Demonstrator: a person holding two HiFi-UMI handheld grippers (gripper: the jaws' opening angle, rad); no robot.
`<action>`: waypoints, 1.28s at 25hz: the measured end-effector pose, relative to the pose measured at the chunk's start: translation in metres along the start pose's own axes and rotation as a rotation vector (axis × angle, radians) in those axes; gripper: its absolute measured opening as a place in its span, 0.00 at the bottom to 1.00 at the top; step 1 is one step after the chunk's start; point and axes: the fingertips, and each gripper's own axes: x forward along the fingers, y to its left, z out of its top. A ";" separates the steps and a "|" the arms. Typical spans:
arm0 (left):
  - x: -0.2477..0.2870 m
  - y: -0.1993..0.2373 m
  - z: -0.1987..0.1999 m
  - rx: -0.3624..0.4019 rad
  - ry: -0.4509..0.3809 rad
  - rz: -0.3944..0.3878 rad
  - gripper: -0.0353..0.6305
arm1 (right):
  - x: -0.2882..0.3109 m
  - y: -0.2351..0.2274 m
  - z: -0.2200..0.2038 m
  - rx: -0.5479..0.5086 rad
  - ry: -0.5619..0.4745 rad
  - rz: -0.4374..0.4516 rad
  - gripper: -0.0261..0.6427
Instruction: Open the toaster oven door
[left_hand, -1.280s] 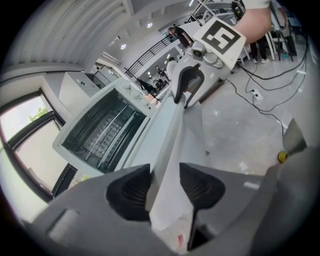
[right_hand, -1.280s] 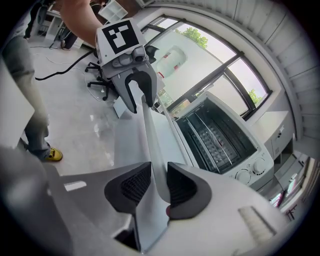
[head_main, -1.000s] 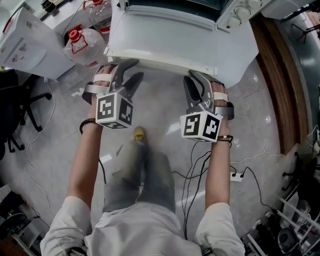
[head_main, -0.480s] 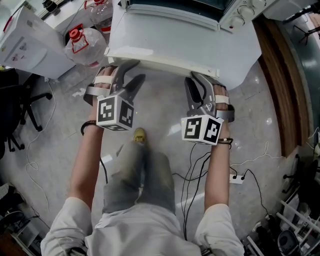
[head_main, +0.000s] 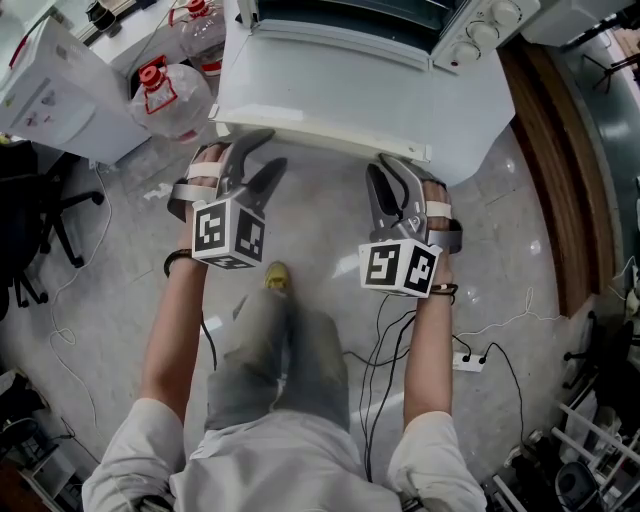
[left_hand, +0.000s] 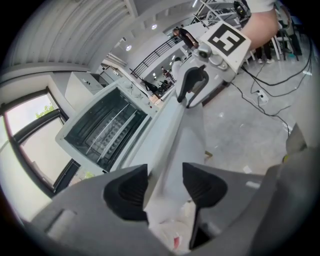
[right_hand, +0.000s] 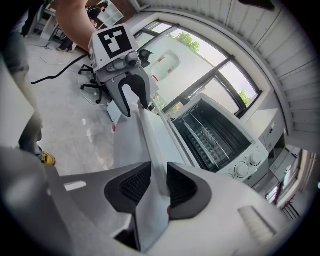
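A white toaster oven (head_main: 470, 40) stands open just ahead of both claws, its door (head_main: 340, 90) folded down flat toward them so that its front edge runs between the jaws of each. The right claw (right_hand: 159, 185) is clamped on that edge, a pad pressed to either face. The left claw (left_hand: 164, 187) has just been opening its jaws, which stand apart, loose around the same edge.

No words, brands or numbers could be read. The cubes of the left gripper (head_main: 270, 148) and right gripper (head_main: 383, 165) bore only black-and-white square markers. Red labels on the water jugs (head_main: 165, 95) and small print on the white box (head_main: 45, 85) were too small to read.
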 end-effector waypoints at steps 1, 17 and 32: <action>-0.001 0.001 0.001 -0.002 0.001 0.000 0.37 | -0.001 -0.001 0.000 0.003 0.002 0.001 0.17; -0.023 0.004 0.010 -0.077 -0.017 -0.020 0.37 | -0.020 -0.010 0.012 0.091 0.008 -0.001 0.16; -0.070 0.031 0.030 -0.288 -0.066 -0.002 0.35 | -0.064 -0.038 0.038 0.267 0.006 -0.032 0.16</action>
